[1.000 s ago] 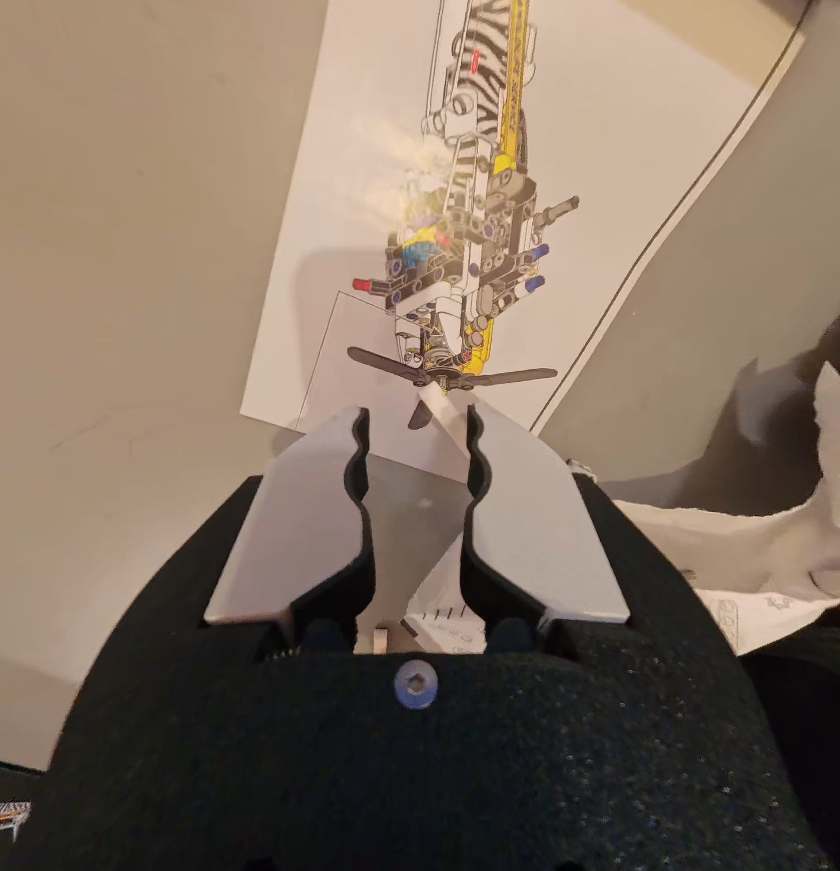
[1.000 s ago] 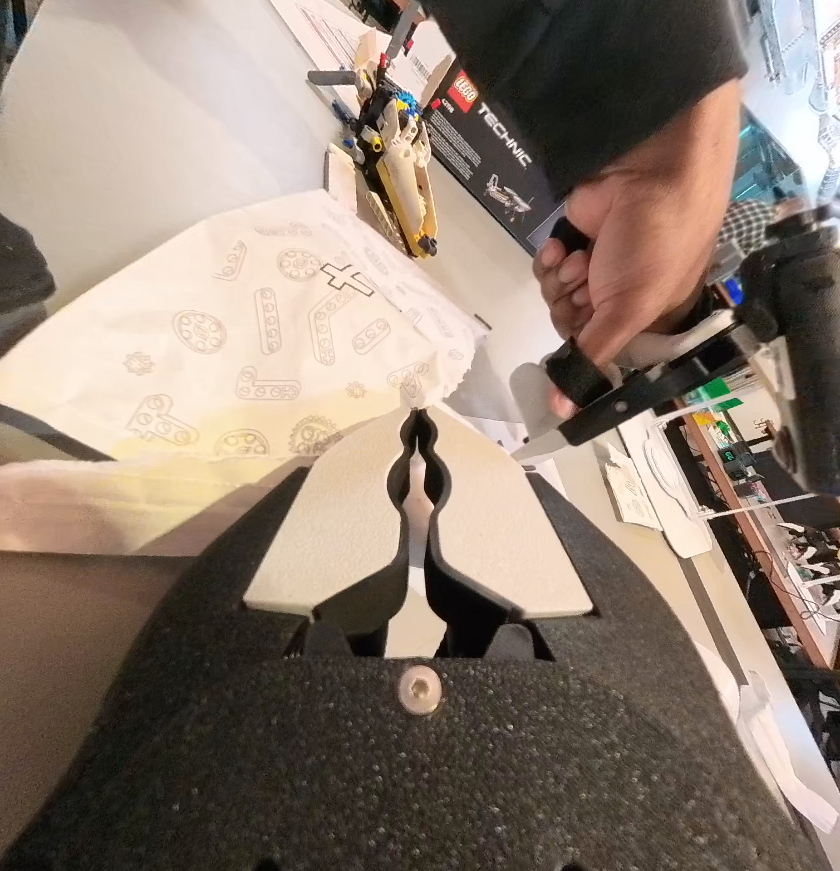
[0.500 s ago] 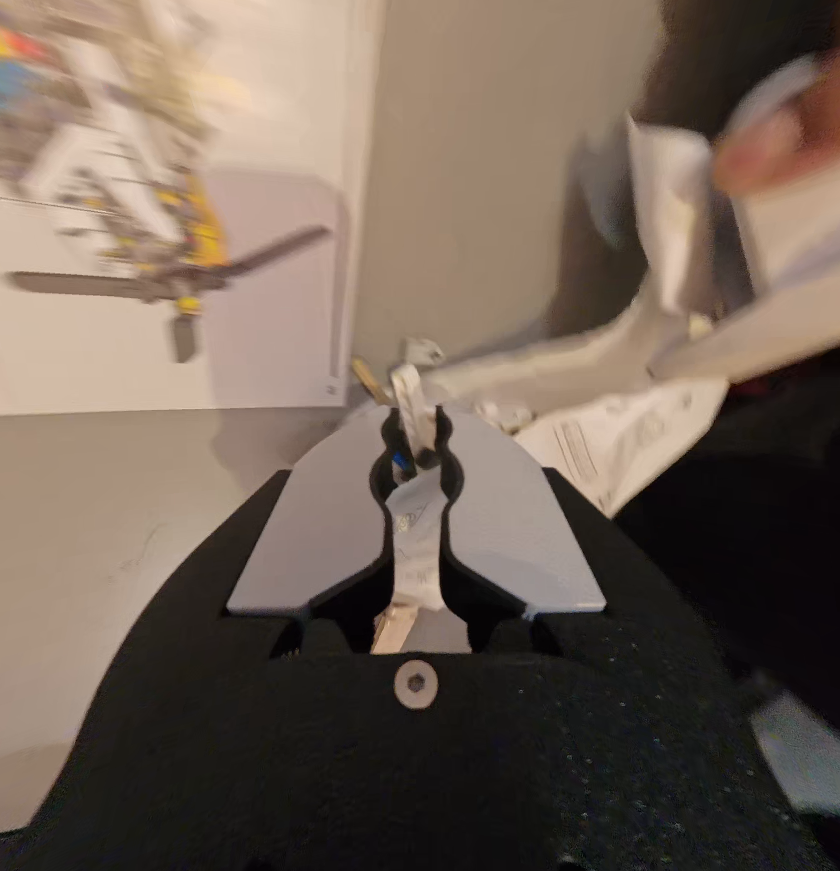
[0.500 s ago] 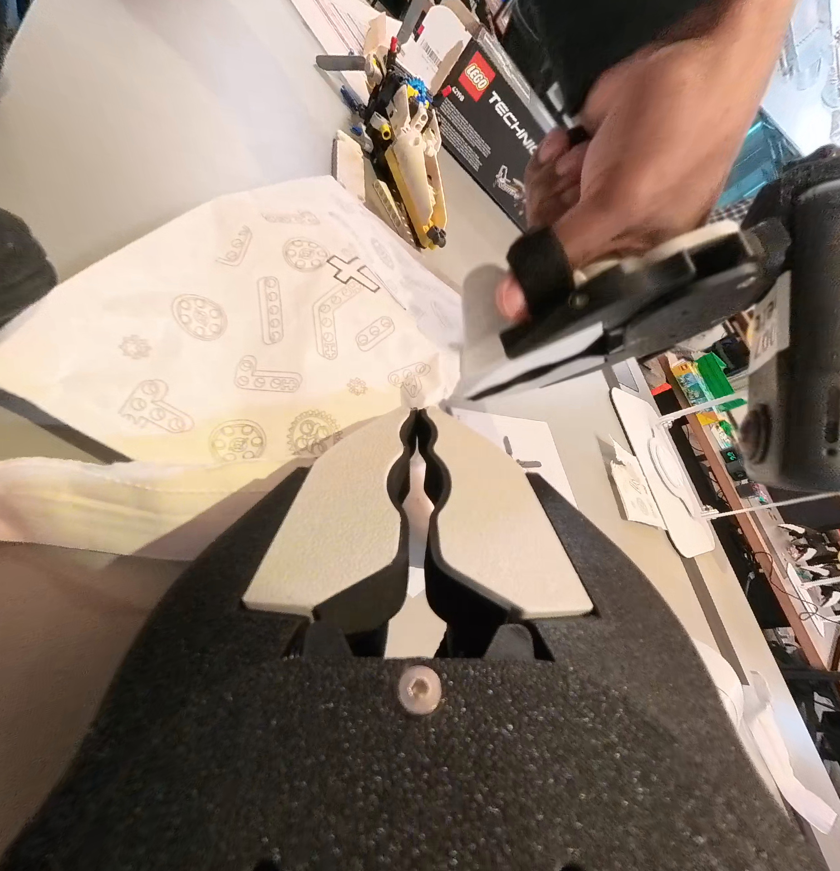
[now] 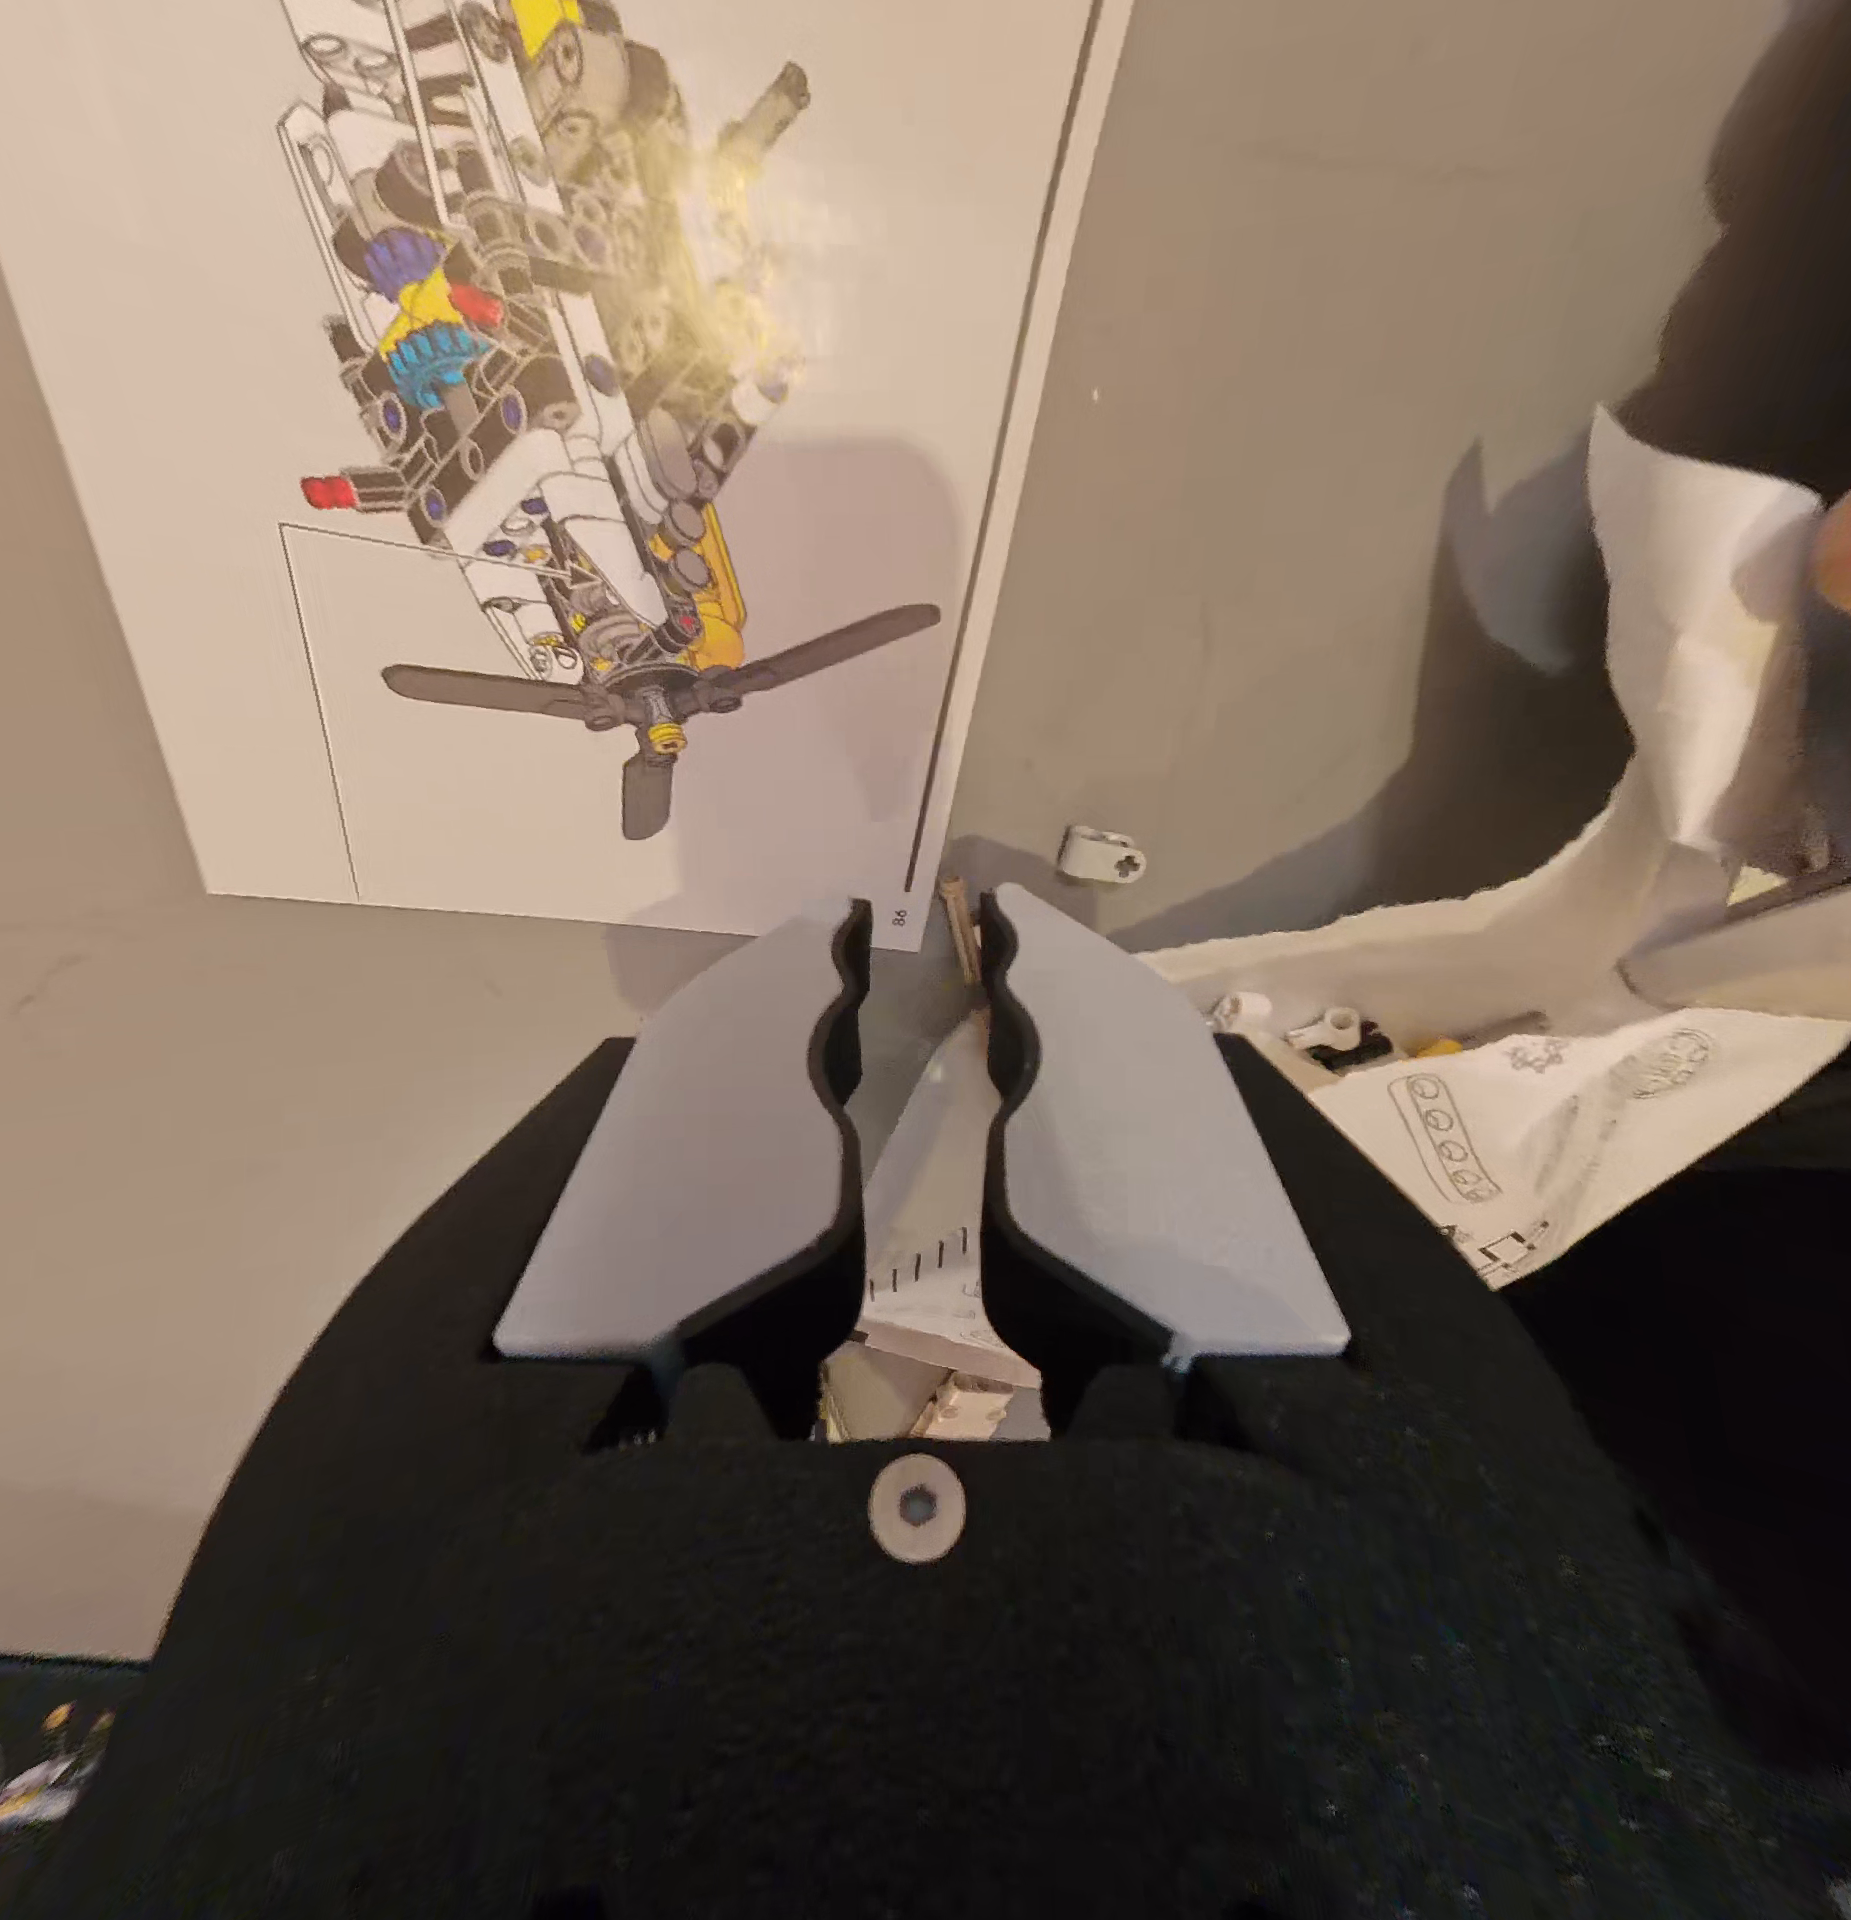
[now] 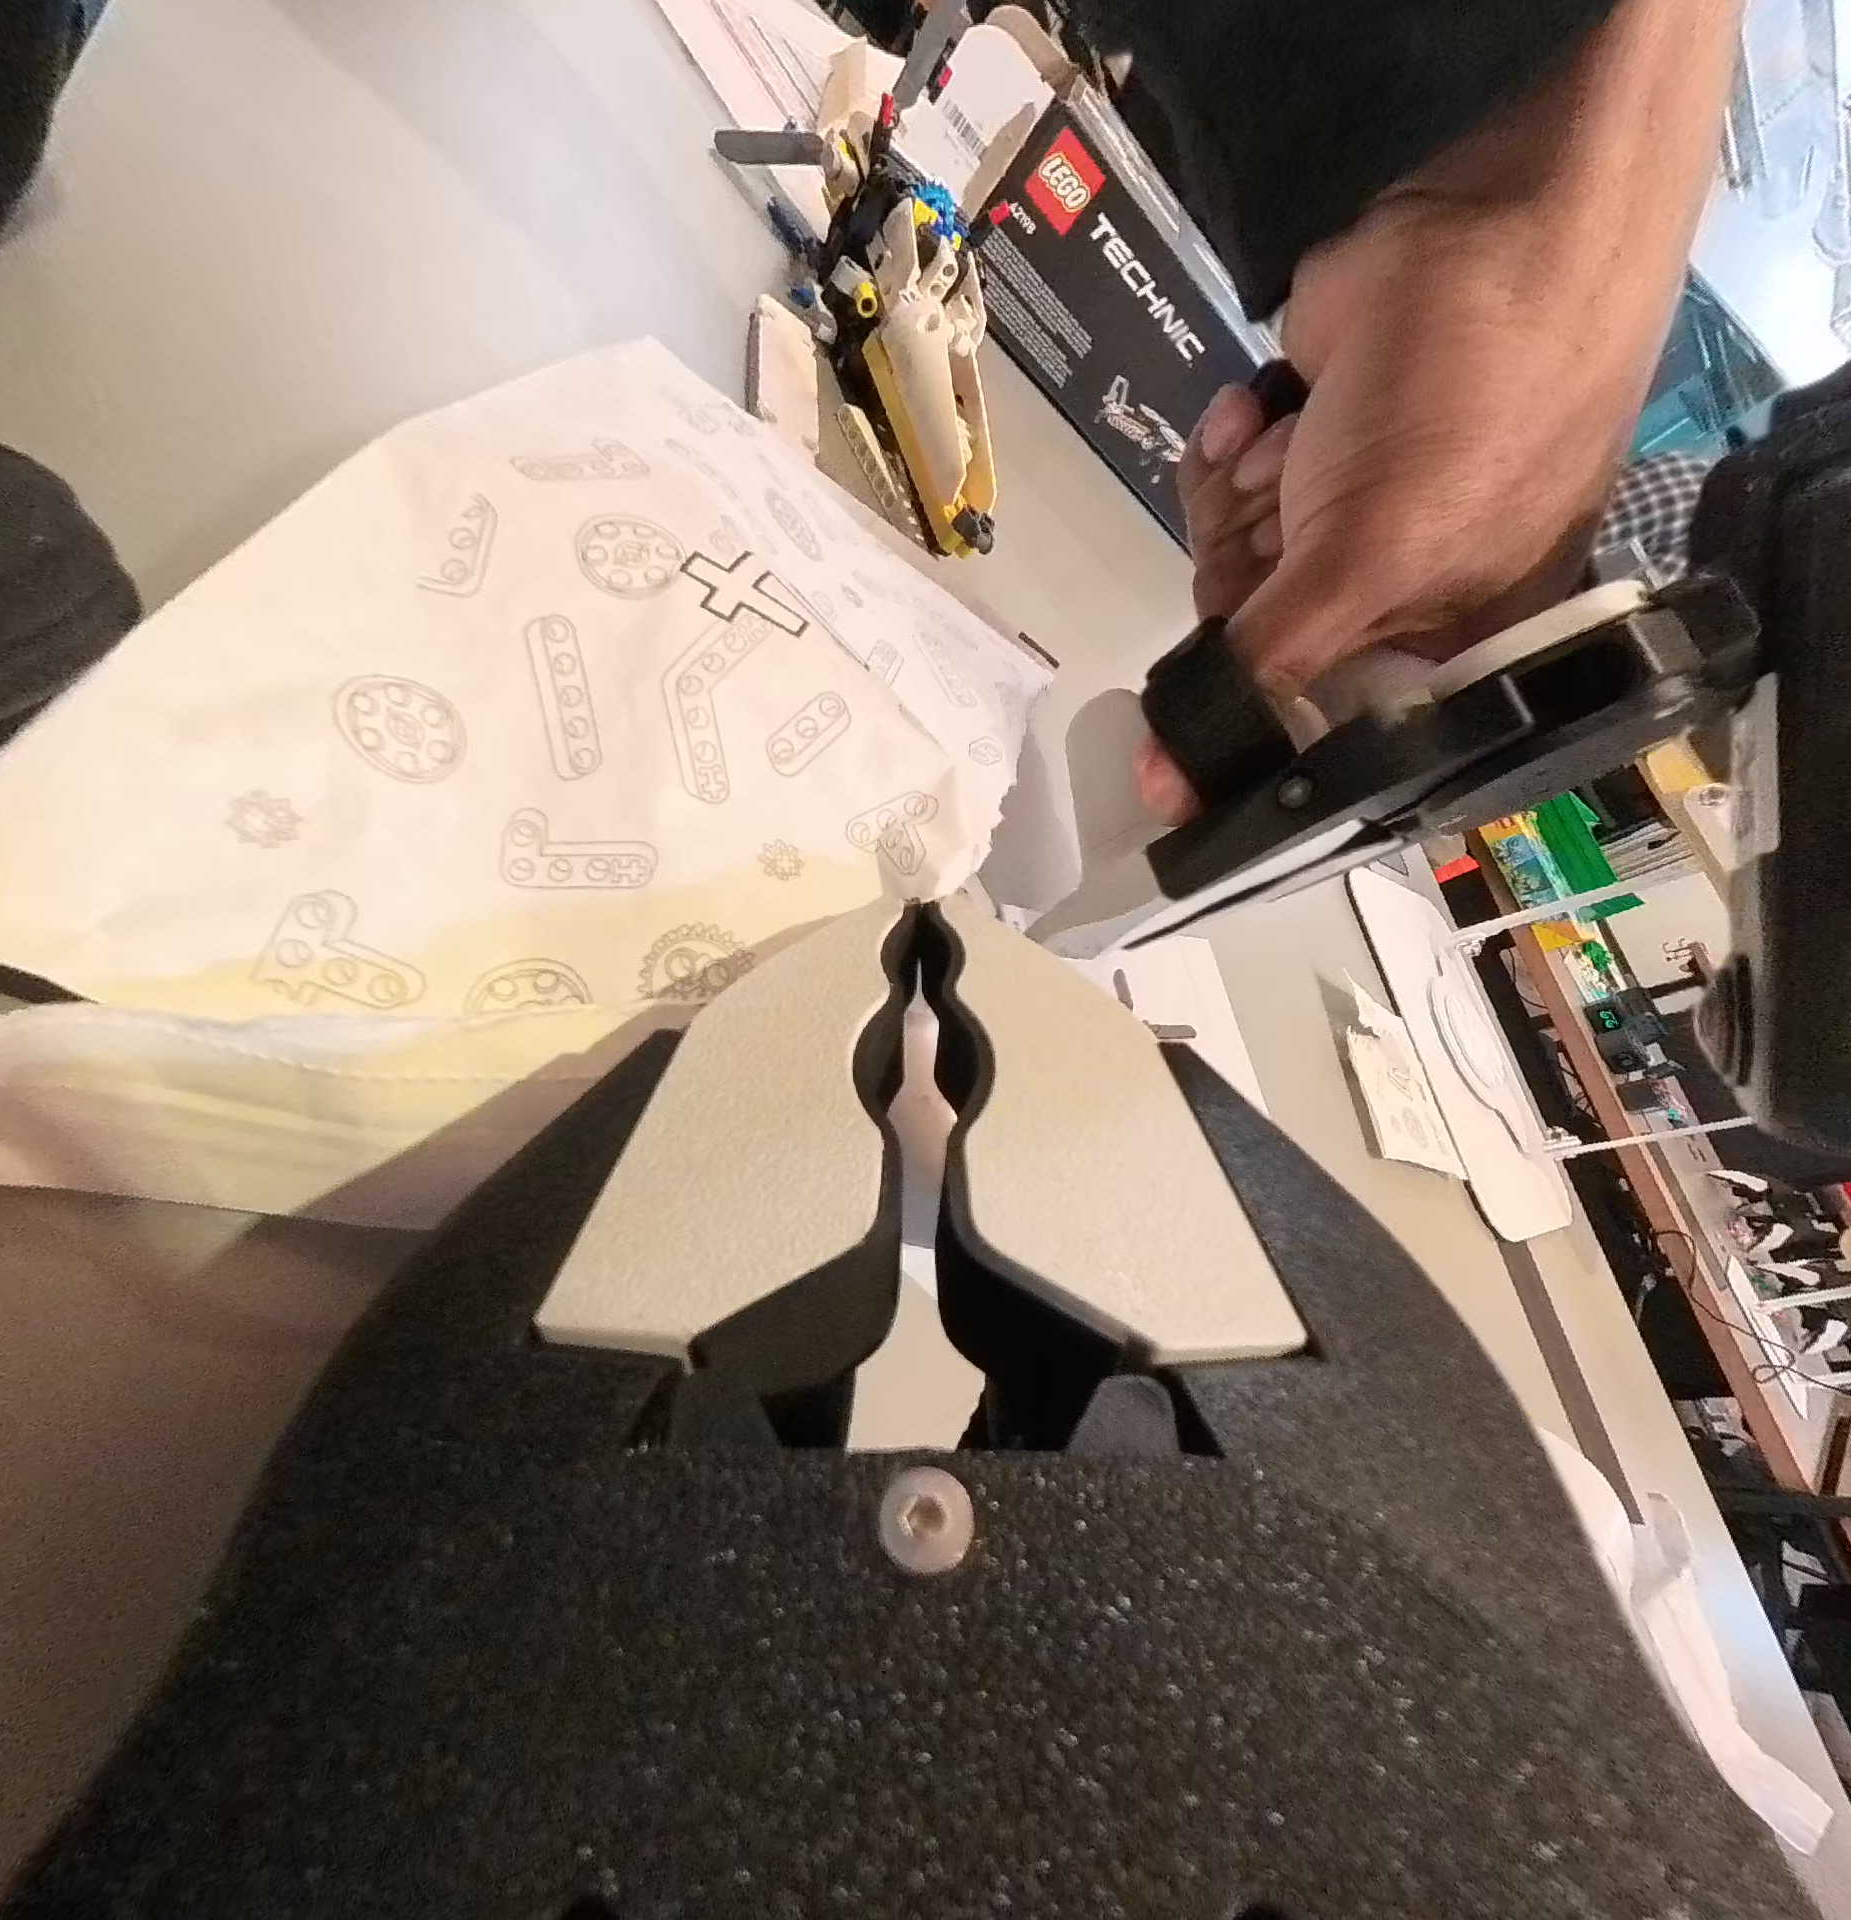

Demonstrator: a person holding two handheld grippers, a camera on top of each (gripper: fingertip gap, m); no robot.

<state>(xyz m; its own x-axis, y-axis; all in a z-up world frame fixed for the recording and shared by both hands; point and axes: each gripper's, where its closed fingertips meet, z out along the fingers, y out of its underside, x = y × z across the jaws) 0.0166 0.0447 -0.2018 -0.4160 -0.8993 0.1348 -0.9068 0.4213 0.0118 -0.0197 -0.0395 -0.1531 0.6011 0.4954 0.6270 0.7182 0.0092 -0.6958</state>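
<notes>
LEFT WRIST VIEW: While the left gripper (image 5: 921,914) hangs over the grey tabletop (image 5: 121,1091), its jaws stand apart and released, pressing on nothing.
BETWEEN THE JAWS: a thin tan pin (image 5: 960,925) lies on the tabletop close against the inner edge of the right-hand finger (image 5: 1139,1143); whether they touch cannot be told.
AHEAD OF THE JAWS: the lower corner of an instruction page (image 5: 827,520) with a drawing of a propeller model lies just beyond the tips; a small white connector (image 5: 1103,854) lies to the right of that corner.
RIGHT OF THE JAWS: a torn white paper bag (image 5: 1523,1122) with small loose parts at its mouth.
RIGHT WRIST VIEW: the right gripper (image 6: 922,914) has its jaws clenched on the torn edge of the white paper bag (image 6: 433,727), which is printed with part outlines and spreads away to the left.
BEYOND THE JAWS: a yellow and white brick model (image 6: 910,312) lies on the tabletop (image 6: 329,208), with a black box (image 6: 1097,301) just to its right.
RIGHT OF THE JAWS: a hand (image 6: 1399,499) holds the left gripper's handle.
</notes>
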